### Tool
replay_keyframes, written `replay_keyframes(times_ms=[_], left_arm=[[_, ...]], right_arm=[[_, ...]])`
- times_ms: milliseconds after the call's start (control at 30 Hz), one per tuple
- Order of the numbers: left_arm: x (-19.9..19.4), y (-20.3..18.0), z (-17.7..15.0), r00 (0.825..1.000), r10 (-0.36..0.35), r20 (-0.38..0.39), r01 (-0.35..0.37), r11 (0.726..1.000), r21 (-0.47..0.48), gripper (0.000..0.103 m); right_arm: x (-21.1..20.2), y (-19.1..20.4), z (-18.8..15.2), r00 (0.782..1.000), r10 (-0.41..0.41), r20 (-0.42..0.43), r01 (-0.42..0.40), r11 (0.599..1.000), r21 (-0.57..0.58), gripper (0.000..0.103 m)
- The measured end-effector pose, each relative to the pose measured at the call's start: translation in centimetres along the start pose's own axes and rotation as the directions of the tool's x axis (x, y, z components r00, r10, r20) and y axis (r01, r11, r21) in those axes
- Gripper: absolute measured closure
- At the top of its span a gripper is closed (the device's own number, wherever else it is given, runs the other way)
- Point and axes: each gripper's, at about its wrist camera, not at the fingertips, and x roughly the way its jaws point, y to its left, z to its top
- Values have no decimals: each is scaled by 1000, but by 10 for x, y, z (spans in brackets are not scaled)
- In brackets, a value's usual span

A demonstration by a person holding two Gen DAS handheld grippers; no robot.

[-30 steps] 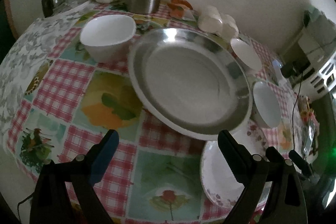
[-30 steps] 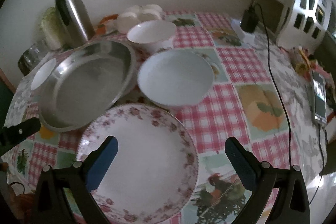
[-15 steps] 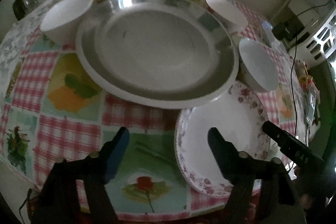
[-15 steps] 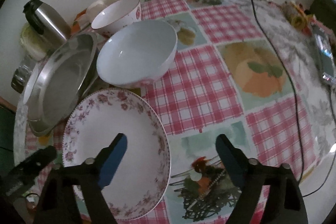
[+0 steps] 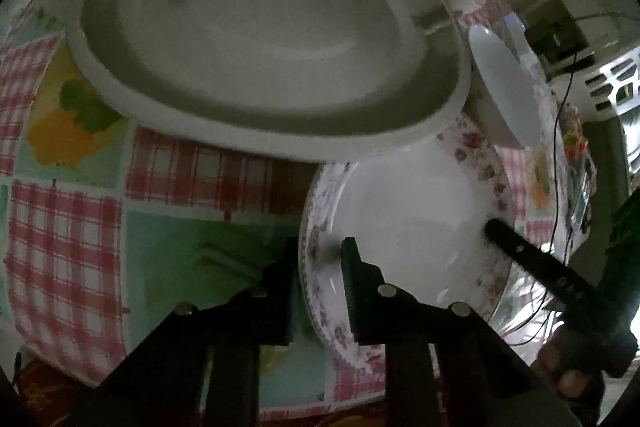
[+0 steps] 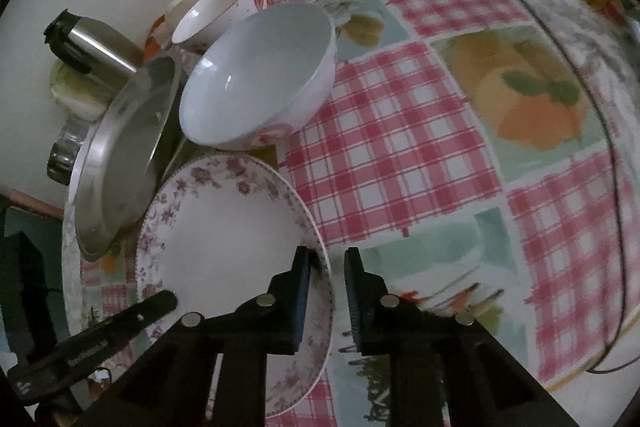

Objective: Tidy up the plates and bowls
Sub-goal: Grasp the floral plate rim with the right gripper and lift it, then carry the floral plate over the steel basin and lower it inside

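I hold a two-finger tool in each hand, both tipped steeply down at the near edge of a checked, fruit-patterned surface. My left gripper has its fingers drawn together on the left rim of the floral plate, one finger outside the rim, one over the white well. My right gripper straddles the opposite rim of the same plate; its fingers are closing, narrow now, with the rim between them, though I cannot see both pads pressing yet. Taking the plate at two opposite edges should keep it level when I lift, since it is wide and shallow.

The plate lies near me, its far edge tucked under the steel tray. A large white bowl sits just behind it, a smaller bowl beyond that. The plate probably belongs stacked with the tray.
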Motion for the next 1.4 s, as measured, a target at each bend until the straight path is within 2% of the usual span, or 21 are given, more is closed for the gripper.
replay_keyframes(times_ms=[33,167,333,533,867,1100,1400], left_arm=[[-1,1,0,1000,-5,2,5,1000,-2,84],[-4,2,-2,1000,-4,-3,4,1000,18,85],[-7,-5,-5,1000,-25,-9,25,999,34,85],[-23,-2,-16,996,-88,-2,88,995,36,85],[-32,-19,-27,992,-125,10,124,988,89,85],[-41,-24,-31,991,-129,26,124,984,131,85],[-60,-31,-25,985,-140,98,122,978,170,85]], right_arm=[[3,-2,2,1000,18,-7,-18,1000,1,87],[2,2,2,1000,-16,5,16,998,-57,87],[-7,-4,-1,1000,-3,22,4,999,-35,90],[-29,-14,0,998,23,60,-21,999,-27,90],[-66,-35,-13,992,56,115,-58,998,14,90],[-83,-32,-16,986,55,157,-58,998,12,90],[-96,-20,-15,977,54,206,-50,998,-25,90]])
